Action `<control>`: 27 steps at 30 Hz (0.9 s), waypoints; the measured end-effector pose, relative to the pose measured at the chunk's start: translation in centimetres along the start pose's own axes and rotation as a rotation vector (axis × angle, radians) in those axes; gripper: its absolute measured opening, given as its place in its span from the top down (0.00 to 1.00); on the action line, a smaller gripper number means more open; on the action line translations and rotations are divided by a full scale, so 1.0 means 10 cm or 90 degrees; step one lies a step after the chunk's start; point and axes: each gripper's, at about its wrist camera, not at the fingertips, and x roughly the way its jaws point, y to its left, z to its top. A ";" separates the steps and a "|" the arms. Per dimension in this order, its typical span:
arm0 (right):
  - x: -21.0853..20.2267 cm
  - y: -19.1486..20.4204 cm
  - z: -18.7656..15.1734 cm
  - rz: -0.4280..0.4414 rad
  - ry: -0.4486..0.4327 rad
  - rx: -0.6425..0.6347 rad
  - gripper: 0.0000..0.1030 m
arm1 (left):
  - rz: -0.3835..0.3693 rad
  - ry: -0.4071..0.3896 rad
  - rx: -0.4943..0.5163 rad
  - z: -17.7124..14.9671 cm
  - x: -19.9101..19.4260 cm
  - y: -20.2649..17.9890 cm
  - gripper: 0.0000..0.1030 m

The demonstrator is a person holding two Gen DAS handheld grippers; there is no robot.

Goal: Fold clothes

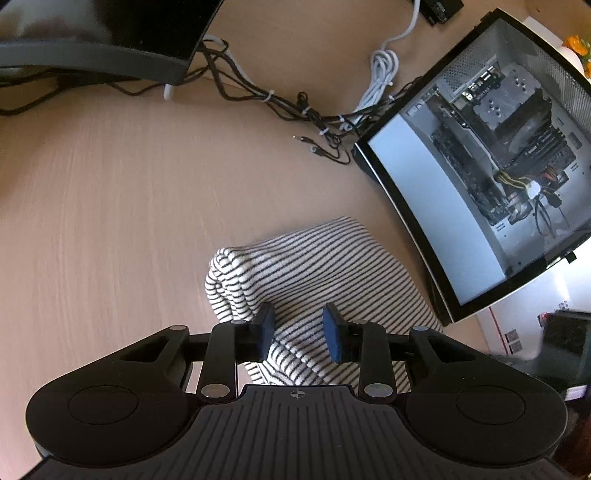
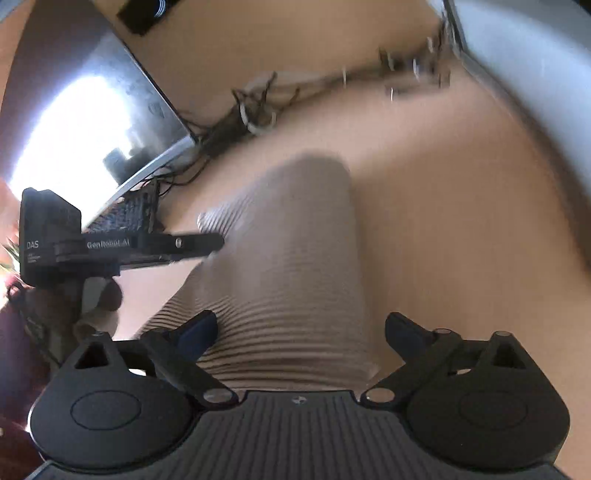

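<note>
The striped garment lies folded into a thick bundle on the light wooden table, just beside the glass-sided computer case; its rolled edge faces left in the left wrist view; the left gripper hovers above the near part of the cloth, its blue pads parted with nothing between them but the fabric below, whether touching it I cannot tell; in the blurred right wrist view the same garment stretches away from the right gripper, whose jaws are spread wide over the cloth, gripping nothing; a bundle of cables trails behind the garment toward a dark monitor
</note>
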 end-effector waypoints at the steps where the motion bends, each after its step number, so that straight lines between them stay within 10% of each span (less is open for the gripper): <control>1: 0.00 0.04 -0.02 0.013 0.005 0.006 0.12 | -0.001 0.001 -0.003 0.00 0.00 0.01 0.68; 7: -0.29 0.56 0.05 0.016 -0.039 -0.190 0.32 | 0.015 -0.002 -0.002 0.00 -0.02 0.03 0.68; 12: 0.01 0.46 -0.16 -0.112 0.033 -0.262 0.32 | 0.001 -0.008 -0.004 -0.03 0.01 0.04 0.67; 18: -0.22 0.50 -0.09 -0.089 -0.017 -0.268 0.22 | 0.006 -0.015 -0.001 -0.05 0.02 0.01 0.67; 23: -0.29 0.96 -0.04 -0.115 -0.118 -0.428 0.05 | 0.017 -0.016 -0.003 0.00 0.06 -0.02 0.66; 27: 0.33 1.05 -0.16 -0.117 -0.046 -0.452 0.01 | 0.032 -0.022 -0.002 0.06 0.10 -0.04 0.65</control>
